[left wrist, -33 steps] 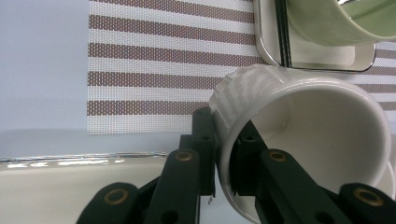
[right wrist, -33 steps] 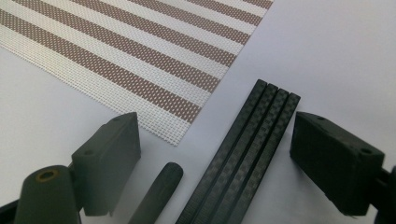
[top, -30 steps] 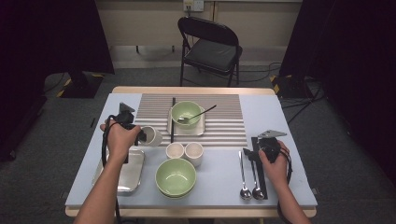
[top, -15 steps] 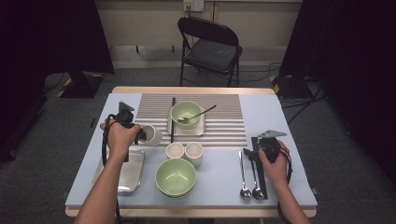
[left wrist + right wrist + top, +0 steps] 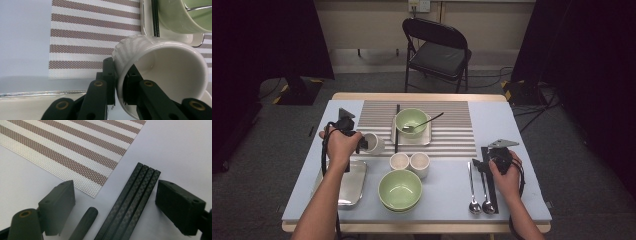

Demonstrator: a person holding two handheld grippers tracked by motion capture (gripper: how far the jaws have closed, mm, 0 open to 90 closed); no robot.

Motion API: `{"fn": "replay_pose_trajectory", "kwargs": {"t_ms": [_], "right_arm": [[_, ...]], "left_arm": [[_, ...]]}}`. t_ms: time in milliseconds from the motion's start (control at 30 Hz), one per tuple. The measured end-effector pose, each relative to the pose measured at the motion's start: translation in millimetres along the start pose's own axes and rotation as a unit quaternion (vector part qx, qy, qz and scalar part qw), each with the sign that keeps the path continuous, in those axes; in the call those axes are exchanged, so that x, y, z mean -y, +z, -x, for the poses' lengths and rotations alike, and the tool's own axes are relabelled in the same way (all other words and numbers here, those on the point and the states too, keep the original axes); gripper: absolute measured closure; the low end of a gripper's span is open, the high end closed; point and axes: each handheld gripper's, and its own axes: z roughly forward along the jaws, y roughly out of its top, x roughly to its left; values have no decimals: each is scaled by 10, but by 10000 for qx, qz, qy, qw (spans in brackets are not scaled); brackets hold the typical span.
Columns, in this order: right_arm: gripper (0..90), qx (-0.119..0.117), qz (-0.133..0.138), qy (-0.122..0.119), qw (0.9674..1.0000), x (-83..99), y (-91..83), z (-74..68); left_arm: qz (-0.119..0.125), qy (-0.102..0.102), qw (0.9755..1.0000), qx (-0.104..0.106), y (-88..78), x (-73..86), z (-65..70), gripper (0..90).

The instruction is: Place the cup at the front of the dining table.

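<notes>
Gripping the wall of a white cup (image 5: 160,72), the left tool (image 5: 120,82) has one jaw outside the rim and one inside, closed tight on it. The cup is tipped over on its side, its mouth facing the camera and its long axis running from the tool toward the striped mat (image 5: 87,37). From the high view the left tool (image 5: 362,144) sits at the mat's left edge, the cup (image 5: 374,143) just past it, and the left hand (image 5: 339,145) is wrapped over the tool with the forearm coming straight up from the bottom.

At the right side of the surface (image 5: 512,125) the right tool (image 5: 486,159) is held low by the right hand (image 5: 507,172). Its own view shows the jaws standing wide apart with nothing between them but a set of black chopsticks (image 5: 130,205) lying flat and a dark rounded handle end (image 5: 85,222) beside them, the mat's corner (image 5: 75,152) just beyond. Two spoons (image 5: 479,187) lie left of the chopsticks in the high view, bowls toward the person.

A steel tray (image 5: 349,182), a large green bowl (image 5: 400,190) and two small white cups (image 5: 409,162) sit near the front edge.
</notes>
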Motion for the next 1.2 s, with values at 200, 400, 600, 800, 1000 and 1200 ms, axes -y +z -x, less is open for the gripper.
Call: {"fn": "replay_pose_trajectory", "kwargs": {"t_ms": [200, 400, 600, 800, 1000, 1200], "right_arm": [[151, 1, 0, -3, 10000, 0, 0, 0], [151, 0, 0, -1, 10000, 0, 0, 0], [151, 1, 1, -1, 10000, 0, 0, 0], [151, 1, 4, -4, 10000, 0, 0, 0], [151, 1, 3, -1, 10000, 1, 0, -1], [151, -1, 2, 1, 10000, 0, 0, 0]], "left_arm": [[47, -15, 10000, -6, 1, -31, -9, 828], [60, -15, 10000, -48, -14, -67, 10, 827], [72, -27, 10000, -44, 2, -91, 5, 828], [60, -51, 9999, -120, 16, -116, 16, 828], [57, -79, 9999, -60, 35, -137, 21, 828], [39, -47, 9999, -92, 66, -152, 9, 828]]}}
